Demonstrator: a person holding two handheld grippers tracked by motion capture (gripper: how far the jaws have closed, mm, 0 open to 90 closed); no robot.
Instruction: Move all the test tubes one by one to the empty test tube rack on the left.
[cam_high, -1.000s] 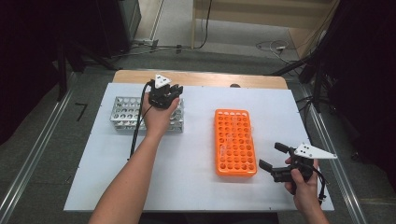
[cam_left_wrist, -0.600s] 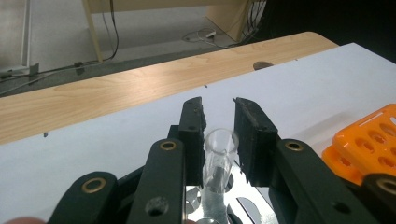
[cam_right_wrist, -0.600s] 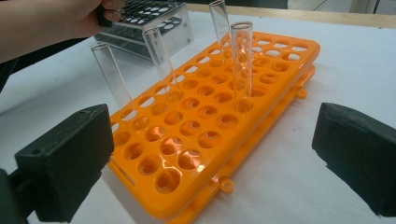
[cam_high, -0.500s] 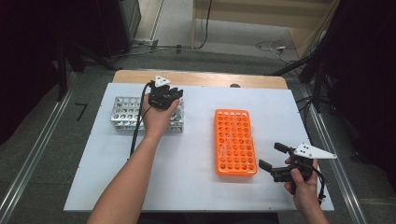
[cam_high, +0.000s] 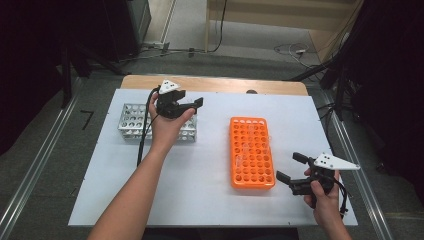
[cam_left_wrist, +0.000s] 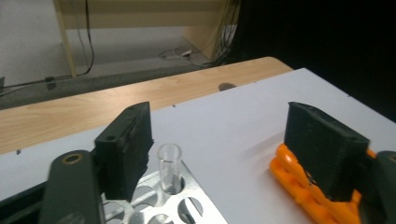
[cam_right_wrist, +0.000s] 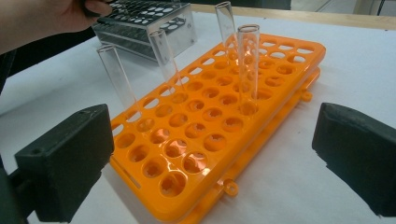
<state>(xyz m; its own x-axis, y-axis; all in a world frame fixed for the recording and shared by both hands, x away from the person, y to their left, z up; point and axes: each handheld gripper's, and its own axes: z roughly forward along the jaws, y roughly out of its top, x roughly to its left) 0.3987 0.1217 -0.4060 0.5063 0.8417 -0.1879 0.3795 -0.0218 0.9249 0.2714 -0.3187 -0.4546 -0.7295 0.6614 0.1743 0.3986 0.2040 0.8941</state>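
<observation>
The left claw (cam_left_wrist: 217, 154) stood wide, its jaws having just been opening, with the clear glass test tube (cam_left_wrist: 169, 168) upright between them but touched by neither pad. The tube sat in a corner hole of the silver metal tube rack (cam_high: 134, 119), close beside the left-hand jaw and well apart from the other.

From here the likeliest trouble, as I judged it, was that near jaw. If the hand drew away sideways rather than straight up, the pad could clip the tube's rim and tip it in its hole or drag it out. The hole looked loose around the glass, so a knock might also rattle it against the metal. A trailing cable sweeping over the rack could do the same.

The right claw (cam_right_wrist: 212, 163) was also wide and held nothing, hovering low over the white tabletop (cam_high: 200, 180) just beside the near end of the orange plastic tube rack (cam_high: 252, 151). In the right gripper view four more clear tubes stood in that rack, some leaning in their holes. A careless approach by this claw could have nudged a leaning one over.

The placed tube itself looked thin-walled, transparent and empty, with a round open mouth. It rose a little above the rack's top plate. Being smooth glass, it would probably slip under a light pinch and crack under a hard one.
</observation>
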